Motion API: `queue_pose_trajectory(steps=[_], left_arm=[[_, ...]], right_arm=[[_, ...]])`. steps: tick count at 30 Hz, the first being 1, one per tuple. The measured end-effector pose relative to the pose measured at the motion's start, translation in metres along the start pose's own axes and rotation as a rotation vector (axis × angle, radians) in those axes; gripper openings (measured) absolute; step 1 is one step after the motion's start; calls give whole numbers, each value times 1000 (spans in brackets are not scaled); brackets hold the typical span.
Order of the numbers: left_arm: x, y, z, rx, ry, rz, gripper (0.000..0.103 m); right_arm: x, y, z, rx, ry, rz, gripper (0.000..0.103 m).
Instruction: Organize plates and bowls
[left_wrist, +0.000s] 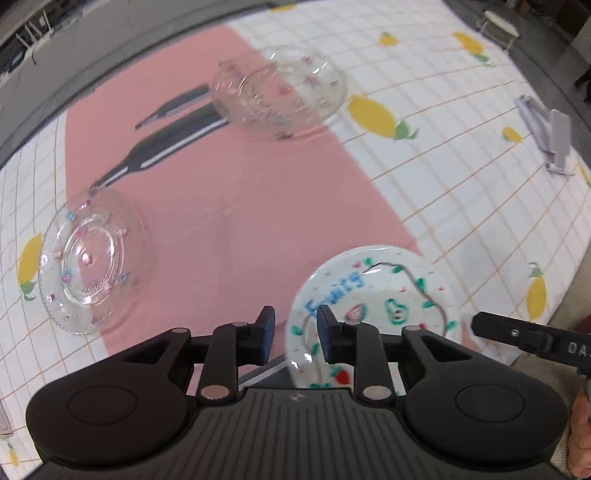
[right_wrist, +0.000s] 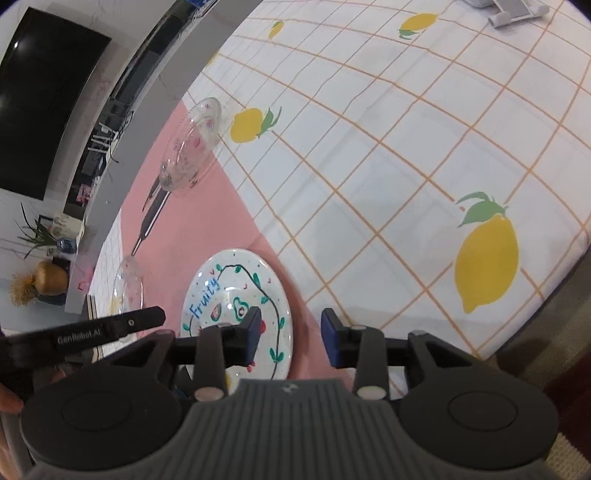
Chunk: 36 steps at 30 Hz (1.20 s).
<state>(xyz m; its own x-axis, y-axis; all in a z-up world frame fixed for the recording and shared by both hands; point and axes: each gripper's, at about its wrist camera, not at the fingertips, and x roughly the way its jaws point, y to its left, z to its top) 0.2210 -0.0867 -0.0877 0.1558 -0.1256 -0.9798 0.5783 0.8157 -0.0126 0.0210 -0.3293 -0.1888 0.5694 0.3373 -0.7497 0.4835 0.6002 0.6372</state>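
Note:
A white plate with fruit drawings and blue lettering (left_wrist: 380, 291) lies on the pink mat near the front edge; it also shows in the right wrist view (right_wrist: 236, 295). A clear glass plate (left_wrist: 92, 264) lies at the left on the mat's edge. A clear glass bowl (left_wrist: 280, 90) sits farther back; in the right wrist view it is at the upper left (right_wrist: 190, 149). My left gripper (left_wrist: 295, 328) is open and empty, hovering over the white plate's left rim. My right gripper (right_wrist: 291, 332) is open and empty, over the white plate's right rim.
The pink mat (left_wrist: 229, 206) lies on a white tablecloth with lemon prints (right_wrist: 406, 147). Two dark utensils (left_wrist: 166, 147) lie on the mat between the glass pieces. A grey stand (left_wrist: 550, 136) sits at the far right. The table's front edge is close.

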Motion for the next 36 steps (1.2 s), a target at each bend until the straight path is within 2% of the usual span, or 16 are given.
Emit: queue_pose_trajectory(steps=[3,6,9,13,16,18,20,24,28,30,33,34,36], left_arm=[[11,7,6,2,41,-28,30],[23,9,11,-2,81,-64,31],[33,8,14,9,107,-130,37],[36,2,15,13,101,-145,47],[36,-3,13,26,85,-136,48],[35,-6,11,21,79,-156,48],[34,-9,9,27,85,-171,48],[34,-17,7,57,80,-139,48],[34,-16,7,31,65,-113,48],[31,-17,4,36,35,-70,54],[24,-19,0,35,-24,-1,63],[20,-20,-1,34,-41,13,64],[11,-22,-4,24,-78,41,68]], right_arm=[[7,0,0,-2,26,-13,37],[14,-2,2,14,57,19,48],[16,2,1,-7,70,31,51],[19,2,2,3,96,67,51],[19,-1,2,29,106,89,51],[18,-1,2,36,108,96,53],[14,0,1,33,89,69,55],[12,-1,2,30,82,68,55],[13,-1,2,32,83,65,56],[11,0,2,26,69,61,57],[5,6,2,-14,29,59,71],[3,9,2,-32,20,62,79],[0,15,0,-74,6,58,84]])
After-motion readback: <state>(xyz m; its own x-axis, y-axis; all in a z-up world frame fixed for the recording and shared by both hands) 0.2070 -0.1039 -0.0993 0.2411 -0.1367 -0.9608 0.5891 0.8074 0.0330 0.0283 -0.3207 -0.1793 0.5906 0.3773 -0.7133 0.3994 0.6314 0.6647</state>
